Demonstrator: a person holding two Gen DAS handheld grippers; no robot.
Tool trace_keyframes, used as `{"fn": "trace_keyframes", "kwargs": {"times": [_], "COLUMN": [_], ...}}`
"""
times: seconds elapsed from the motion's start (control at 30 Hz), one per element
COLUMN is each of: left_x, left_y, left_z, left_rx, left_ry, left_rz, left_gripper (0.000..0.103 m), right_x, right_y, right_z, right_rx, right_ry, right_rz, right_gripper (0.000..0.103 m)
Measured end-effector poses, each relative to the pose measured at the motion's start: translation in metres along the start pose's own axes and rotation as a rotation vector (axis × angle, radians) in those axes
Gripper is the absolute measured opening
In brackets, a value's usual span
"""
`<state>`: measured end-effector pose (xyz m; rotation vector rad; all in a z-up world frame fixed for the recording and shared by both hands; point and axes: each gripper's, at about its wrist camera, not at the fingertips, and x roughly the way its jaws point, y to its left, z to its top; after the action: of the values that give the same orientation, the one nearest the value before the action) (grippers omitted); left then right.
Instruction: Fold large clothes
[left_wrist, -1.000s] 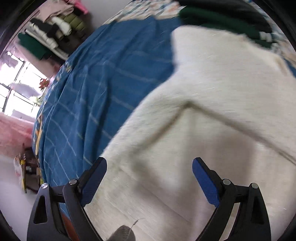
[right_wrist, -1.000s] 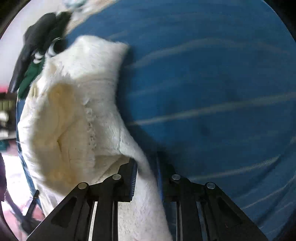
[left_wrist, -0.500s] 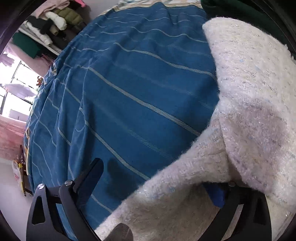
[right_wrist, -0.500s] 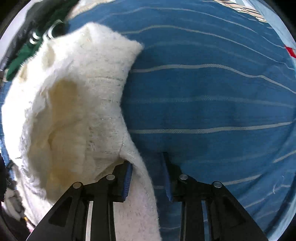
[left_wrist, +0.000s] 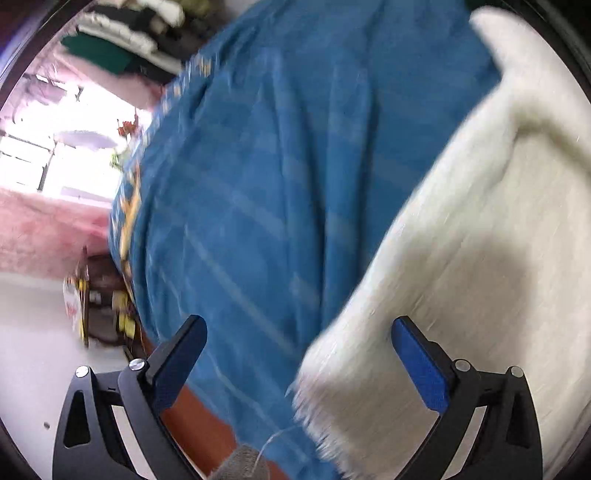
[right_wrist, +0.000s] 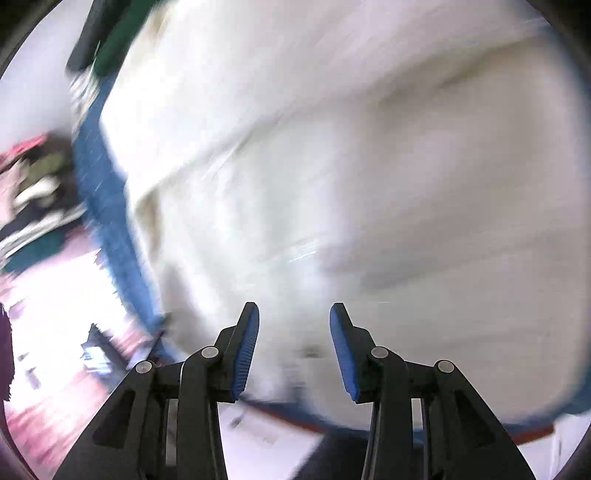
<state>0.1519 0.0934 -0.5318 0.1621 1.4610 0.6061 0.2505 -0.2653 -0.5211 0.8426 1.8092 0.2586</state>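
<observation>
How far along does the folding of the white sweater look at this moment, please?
Done: the white sweater lies partly doubled over on the blue bedspread. In hand: nothing; left gripper and right gripper are open. Left: further folds and tidying, though blur hides details.

There are no words, numbers or signs to read in either view. Both views are blurry. The white sweater (left_wrist: 480, 258) and the blue bed cover (left_wrist: 258, 184) show no letters at all.
</observation>
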Motion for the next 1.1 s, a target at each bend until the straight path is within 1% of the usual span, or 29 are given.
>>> {"fn": "trace_keyframes", "kwargs": {"times": [0.03, 0.07, 0.1, 0.13, 0.2, 0.27, 0.3, 0.37, 0.43, 0.5, 0.53, 0.57, 0.6, 0.63, 0.67, 0.7, 0.73, 0.77, 0.8, 0.83, 0.87, 0.9, 0.93, 1.0, 1.03, 1.07, 1.1], "left_x": [0.011, 0.017, 0.021, 0.022, 0.024, 0.022, 0.018, 0.014, 0.002, -0.010, -0.013, -0.018, -0.024, -0.030, -0.032, -0.034, -0.035, -0.034, -0.033, -0.028, -0.027, -0.024, -0.019, -0.008, 0.001, 0.006, 0.012], "left_y": [0.000, -0.001, 0.000, -0.002, -0.005, -0.004, -0.003, 0.004, 0.011, 0.018, 0.022, 0.024, 0.027, 0.029, 0.030, 0.029, 0.027, 0.022, 0.017, 0.011, 0.009, 0.004, -0.004, -0.021, -0.029, -0.036, -0.041], "left_z": [-0.009, -0.014, -0.015, -0.016, -0.014, -0.010, -0.009, -0.006, -0.011, -0.016, -0.017, -0.019, -0.022, -0.025, -0.028, -0.030, -0.033, -0.035, -0.037, -0.038, -0.038, -0.038, -0.038, -0.038, -0.038, -0.039, -0.040], "left_rx": [0.001, 0.001, -0.007, -0.013, -0.011, -0.019, -0.024, -0.032, -0.049, -0.061, -0.060, -0.059, -0.058, -0.056, -0.053, -0.044, -0.031, -0.007, 0.010, 0.032, 0.038, 0.047, 0.070, 0.123, 0.150, 0.164, 0.172], "left_ry": [0.023, 0.030, 0.026, 0.017, 0.020, 0.019, 0.020, 0.019, 0.018, 0.018, 0.016, 0.012, 0.009, 0.009, 0.011, 0.015, 0.016, 0.013, 0.016, 0.020, 0.016, 0.006, -0.004, -0.021, -0.024, -0.029, -0.049], "left_rz": [-0.002, -0.017, -0.034, -0.042, -0.053, -0.057, -0.056, -0.055, -0.076, -0.087, -0.094, -0.099, -0.100, -0.110, -0.122, -0.130, -0.131, -0.127, -0.117, -0.109, -0.113, -0.112, -0.096, -0.067, -0.051, -0.047, -0.043], "left_gripper": [0.103, 0.103, 0.103, 0.103, 0.103, 0.103, 0.103, 0.103, 0.103, 0.103, 0.103, 0.103, 0.103, 0.103, 0.103, 0.103, 0.103, 0.103, 0.103, 0.103, 0.103, 0.103, 0.103, 0.103, 0.103, 0.103, 0.103], "right_x": [0.019, 0.042, 0.050, 0.056, 0.067, 0.072, 0.077, 0.076, 0.071, 0.053, 0.057, 0.045, 0.032, 0.021, 0.016, 0.012, 0.018, 0.023, 0.029, 0.023, 0.016, -0.006, -0.023, -0.038, -0.037, -0.028, -0.018], "right_y": [0.005, 0.012, 0.011, 0.013, 0.016, 0.035, 0.051, 0.069, 0.086, 0.095, 0.104, 0.102, 0.084, 0.086, 0.078, 0.070, 0.068, 0.060, 0.056, 0.050, 0.052, 0.032, 0.026, 0.018, 0.016, 0.013, 0.011], "right_z": [0.001, 0.009, 0.015, 0.025, 0.037, 0.049, 0.051, 0.041, 0.038, 0.031, 0.021, 0.020, 0.011, 0.011, 0.007, 0.012, 0.017, 0.023, 0.022, 0.024, 0.023, 0.023, 0.023, 0.018, 0.018, 0.021, 0.026], "right_rx": [-0.010, -0.007, -0.005, -0.001, 0.027, 0.002, -0.021, -0.099, -0.120, -0.124, -0.117, -0.101, -0.104, -0.119, -0.139, -0.156, -0.160, -0.146, -0.132, -0.125, -0.129, -0.142, -0.150, -0.165, -0.174, -0.187, -0.195], "right_ry": [0.028, 0.051, 0.053, 0.044, 0.034, 0.027, 0.014, -0.024, -0.047, -0.086, -0.095, -0.107, -0.115, -0.137, -0.137, -0.114, -0.062, -0.042, -0.027, -0.017, -0.027, -0.044, -0.057, -0.102, -0.110, -0.102, -0.087], "right_rz": [0.017, 0.016, 0.003, -0.036, -0.060, -0.112, -0.130, -0.225, -0.263, -0.278, -0.280, -0.270, -0.274, -0.302, -0.308, -0.307, -0.301, -0.292, -0.280, -0.266, -0.239, -0.218, -0.209, -0.188, -0.192, -0.282, -0.346], "right_gripper": [0.042, 0.042, 0.042, 0.042, 0.042, 0.041, 0.019, 0.019, 0.017, 0.016, 0.016, 0.016, 0.015, 0.015, 0.015, 0.015, 0.016, 0.017, 0.023, 0.024, 0.024, 0.024, 0.024, 0.024, 0.024, 0.024, 0.024]}}
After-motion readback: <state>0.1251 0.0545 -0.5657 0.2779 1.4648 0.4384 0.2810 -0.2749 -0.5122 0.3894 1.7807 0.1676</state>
